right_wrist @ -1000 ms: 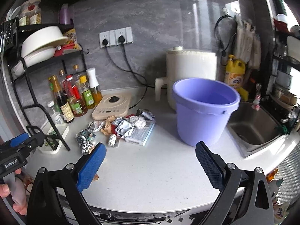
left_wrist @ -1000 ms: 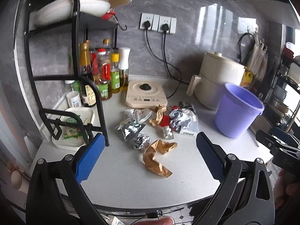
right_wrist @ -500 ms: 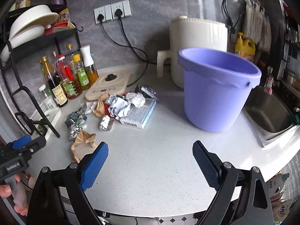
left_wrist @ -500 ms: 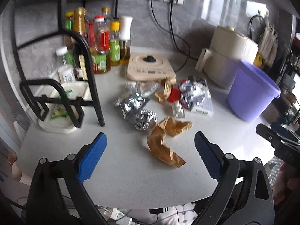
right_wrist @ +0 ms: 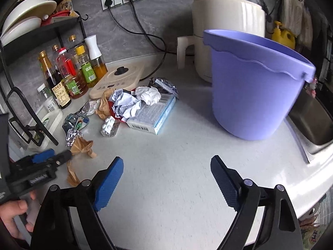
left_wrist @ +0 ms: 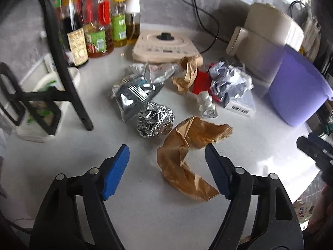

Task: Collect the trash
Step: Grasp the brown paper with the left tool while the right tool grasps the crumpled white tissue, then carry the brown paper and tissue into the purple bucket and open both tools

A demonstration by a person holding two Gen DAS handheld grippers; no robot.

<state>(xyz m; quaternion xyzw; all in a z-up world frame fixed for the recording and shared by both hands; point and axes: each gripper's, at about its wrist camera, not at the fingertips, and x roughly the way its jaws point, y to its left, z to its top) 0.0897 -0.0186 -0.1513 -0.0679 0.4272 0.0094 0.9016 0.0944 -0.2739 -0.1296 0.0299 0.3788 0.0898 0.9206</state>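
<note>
L gripper [left_wrist: 166, 156] jaws apart, just been closing, straddling crumpled brown paper [left_wrist: 187, 156] on counter [left_wrist: 145, 208], pads not touching it. R gripper [right_wrist: 166, 168] jaws apart, also narrowing, nothing between; purple bucket [right_wrist: 254, 87] ahead, trash pile [right_wrist: 133, 104] to its left.

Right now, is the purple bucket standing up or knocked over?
Upright. The purple bucket stands on its base on the counter with its open rim on top. Whether anything is inside, cannot tell.
</note>
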